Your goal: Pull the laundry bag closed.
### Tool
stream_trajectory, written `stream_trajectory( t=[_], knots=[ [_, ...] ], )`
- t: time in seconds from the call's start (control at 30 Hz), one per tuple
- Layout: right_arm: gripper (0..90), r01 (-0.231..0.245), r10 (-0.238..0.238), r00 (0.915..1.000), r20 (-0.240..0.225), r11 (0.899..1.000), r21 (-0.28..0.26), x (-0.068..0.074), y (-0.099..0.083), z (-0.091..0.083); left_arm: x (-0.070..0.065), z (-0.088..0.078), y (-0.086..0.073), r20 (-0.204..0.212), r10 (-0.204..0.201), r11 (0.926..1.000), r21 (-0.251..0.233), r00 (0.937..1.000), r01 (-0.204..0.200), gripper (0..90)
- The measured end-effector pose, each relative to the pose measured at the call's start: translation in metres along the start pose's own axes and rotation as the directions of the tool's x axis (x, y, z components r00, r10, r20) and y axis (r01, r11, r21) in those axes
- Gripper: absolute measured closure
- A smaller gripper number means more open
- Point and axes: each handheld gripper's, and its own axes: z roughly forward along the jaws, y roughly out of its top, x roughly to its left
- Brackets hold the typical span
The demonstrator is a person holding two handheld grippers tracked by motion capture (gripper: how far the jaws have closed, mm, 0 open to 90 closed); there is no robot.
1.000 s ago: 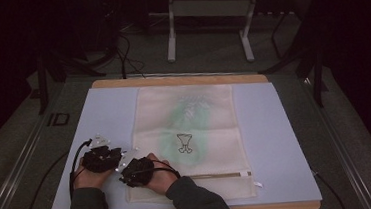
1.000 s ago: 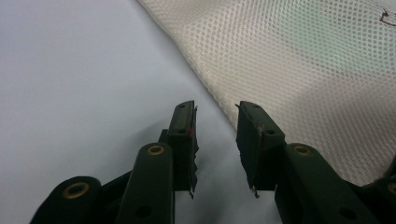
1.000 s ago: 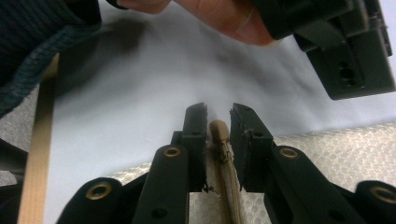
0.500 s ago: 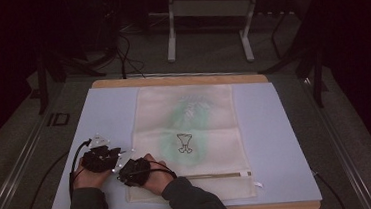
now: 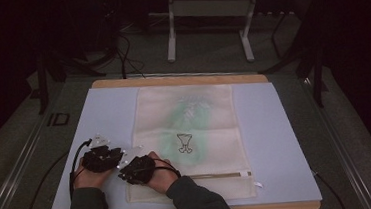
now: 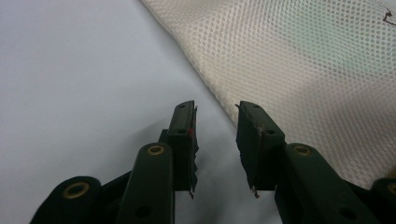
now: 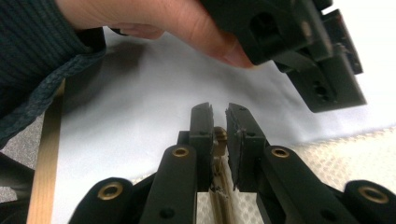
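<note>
A cream mesh bag point(image 5: 190, 129) with a green item inside and a small black printed logo lies flat on the pale blue mat point(image 5: 276, 137). Its zipper point(image 5: 219, 175) runs along the near end. My right gripper point(image 7: 217, 109) is shut on the zipper's end at the bag's near left corner; a brass piece point(image 7: 219, 135) and the beige tape sit between the jaws. In the high view the right gripper point(image 5: 131, 175) lies at that corner. My left gripper point(image 6: 215, 109) stands open over the mat, just left of the bag's edge point(image 6: 303, 60), holding nothing. From above, the left gripper point(image 5: 108, 153) is close beside the right.
The mat covers a wooden board point(image 5: 176, 80) whose near edge point(image 7: 44, 163) runs beside my right gripper. The left hand point(image 7: 187, 28) and its gripper point(image 7: 317, 60) hang close above the right jaws. A metal stand point(image 5: 206, 12) is on the floor beyond the table.
</note>
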Motion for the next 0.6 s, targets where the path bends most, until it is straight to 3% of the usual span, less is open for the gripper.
stream_trajectory(
  t=[0.33,0.6],
  knots=[
    [81.1,0.010,-0.010,0.9999,-0.004,1.000,0.015,0.000,-0.010,-0.014,0.000,0.001,0.000,0.002,0.000,1.0000,0.004,1.0000,0.000,67.4],
    [80.9,-0.011,0.012,0.9994,-0.033,0.999,0.039,-0.004,-0.020,-0.012,-0.001,0.000,0.000,0.001,0.001,1.0000,0.000,1.0000,-0.001,67.4]
  ],
)
